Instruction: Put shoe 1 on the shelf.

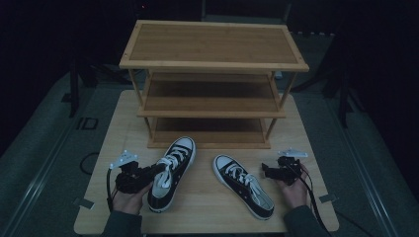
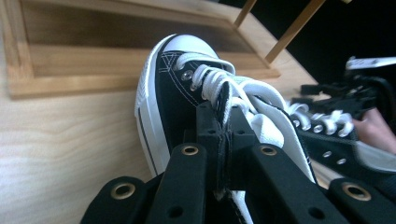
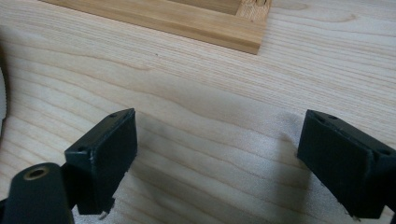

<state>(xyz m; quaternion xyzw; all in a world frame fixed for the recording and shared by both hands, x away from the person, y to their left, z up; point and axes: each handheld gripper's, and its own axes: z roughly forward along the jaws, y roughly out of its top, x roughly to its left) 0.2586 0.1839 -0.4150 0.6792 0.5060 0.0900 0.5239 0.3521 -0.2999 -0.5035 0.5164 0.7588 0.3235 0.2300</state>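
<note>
On the left side of the table, the left gripper has its jaws pressed together on the collar of the left shoe, a black canvas sneaker with white laces and toe cap that points toward the wooden rack. In the left gripper view the canvas edge sits pinched right between the pads. The shoe looks light, with a soft upper that will likely fold under its own weight while the rubber sole stays stiff, so the collar or heel rim seems the sensible grip. To its right lies the right shoe, angled away and untouched. Farther right, the right gripper hovers just beside that shoe, jaws spread wide over bare wood.
</note>
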